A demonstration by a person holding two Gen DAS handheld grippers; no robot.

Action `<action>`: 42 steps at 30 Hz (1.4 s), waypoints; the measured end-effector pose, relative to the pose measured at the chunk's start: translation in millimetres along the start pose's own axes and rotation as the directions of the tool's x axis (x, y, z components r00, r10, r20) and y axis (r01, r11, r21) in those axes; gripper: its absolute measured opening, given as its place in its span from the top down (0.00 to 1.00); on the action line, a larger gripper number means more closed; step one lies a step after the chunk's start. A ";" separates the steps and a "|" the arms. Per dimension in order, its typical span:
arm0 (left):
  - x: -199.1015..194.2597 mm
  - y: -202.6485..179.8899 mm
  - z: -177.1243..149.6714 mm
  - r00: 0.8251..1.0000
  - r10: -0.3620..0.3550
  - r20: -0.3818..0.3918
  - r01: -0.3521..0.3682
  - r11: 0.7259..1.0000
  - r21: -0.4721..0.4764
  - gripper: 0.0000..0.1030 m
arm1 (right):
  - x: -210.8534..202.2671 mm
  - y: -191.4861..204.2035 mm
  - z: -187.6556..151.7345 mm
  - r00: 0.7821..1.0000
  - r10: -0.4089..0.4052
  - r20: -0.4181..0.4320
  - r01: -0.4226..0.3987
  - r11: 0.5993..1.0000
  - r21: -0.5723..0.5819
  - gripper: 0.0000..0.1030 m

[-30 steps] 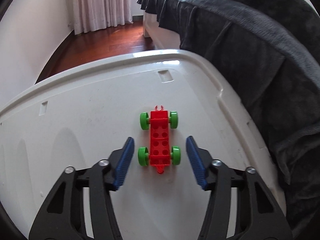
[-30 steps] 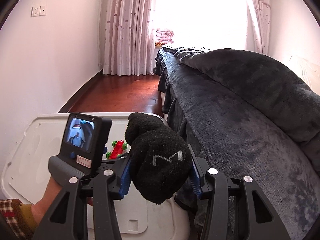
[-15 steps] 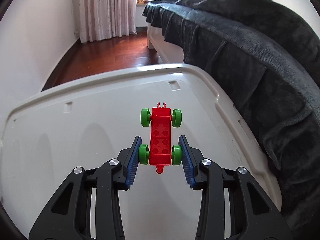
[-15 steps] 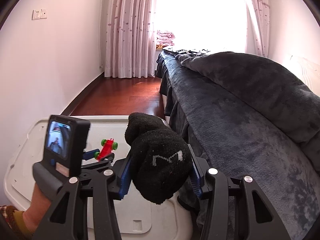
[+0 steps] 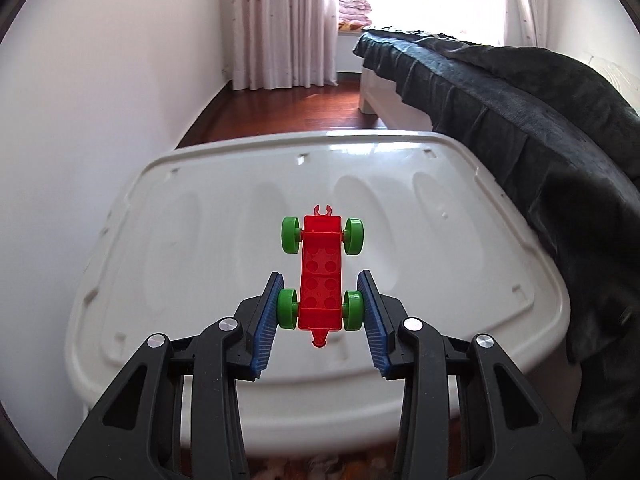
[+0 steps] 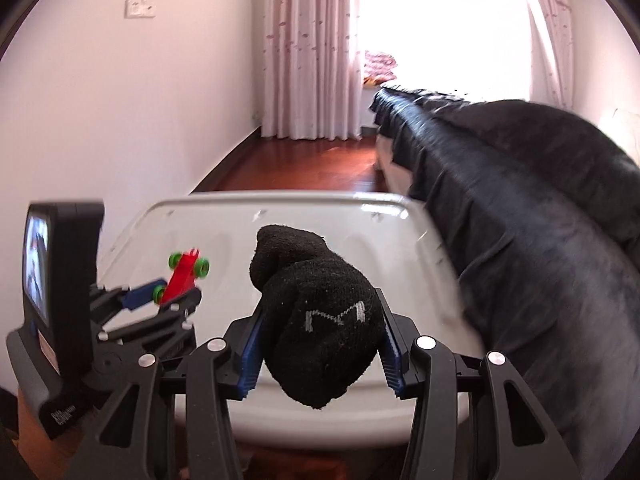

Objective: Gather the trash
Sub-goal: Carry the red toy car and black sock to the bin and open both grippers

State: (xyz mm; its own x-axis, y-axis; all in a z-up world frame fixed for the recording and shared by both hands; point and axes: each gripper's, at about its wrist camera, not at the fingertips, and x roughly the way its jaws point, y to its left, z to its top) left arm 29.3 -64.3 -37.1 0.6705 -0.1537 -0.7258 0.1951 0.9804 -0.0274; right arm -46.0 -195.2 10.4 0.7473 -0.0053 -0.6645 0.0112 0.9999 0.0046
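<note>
My left gripper (image 5: 320, 308) is shut on a red toy car chassis with green wheels (image 5: 322, 276), pads against its rear wheels, and holds it in the air above the white plastic bin lid (image 5: 200, 240). From the right wrist view the toy car (image 6: 185, 276) sits tilted in the left gripper (image 6: 168, 296), clear of the lid (image 6: 360, 220). My right gripper (image 6: 320, 340) is shut on a balled black sock (image 6: 320, 312), held over the near edge of the lid.
A bed under a dark grey blanket (image 5: 540, 140) runs along the right side, touching the bin. A white wall (image 5: 100, 120) stands on the left. Red wooden floor (image 5: 300, 108) and pink curtains (image 5: 280, 20) lie beyond the bin.
My left gripper closed on the toy car and lifted it off the lid, pulling back and up. My right gripper, still holding the sock, moved left over the lid.
</note>
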 end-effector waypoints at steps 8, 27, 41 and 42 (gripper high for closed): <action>-39.0 39.9 -64.5 0.999 0.023 -0.046 -0.026 0.998 -0.049 0.63 | -12.3 48.0 -93.2 0.985 0.046 -0.166 -0.052 0.998 -0.033 0.53; -61.8 71.0 -142.4 0.992 0.015 -0.126 -0.033 0.990 -0.139 0.63 | -6.6 86.5 -167.0 0.950 0.012 -0.311 -0.044 0.994 -0.095 0.53; -48.9 66.1 -154.6 0.986 0.021 -0.163 -0.042 0.991 -0.125 0.63 | 13.6 78.7 -183.9 0.928 -0.019 -0.373 -0.012 0.997 -0.082 0.51; -48.0 65.8 -155.1 0.986 0.021 -0.165 -0.043 0.991 -0.127 0.63 | 15.1 77.4 -185.1 0.925 -0.025 -0.379 -0.005 0.997 -0.078 0.50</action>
State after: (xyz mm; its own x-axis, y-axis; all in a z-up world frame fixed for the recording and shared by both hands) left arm -101.0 26.7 -110.6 0.5468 -0.1103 -0.8299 0.0741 0.9938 -0.0832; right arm -156.9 -115.9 -137.6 0.4395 -0.0254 -0.8979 -0.0443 0.9978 -0.0499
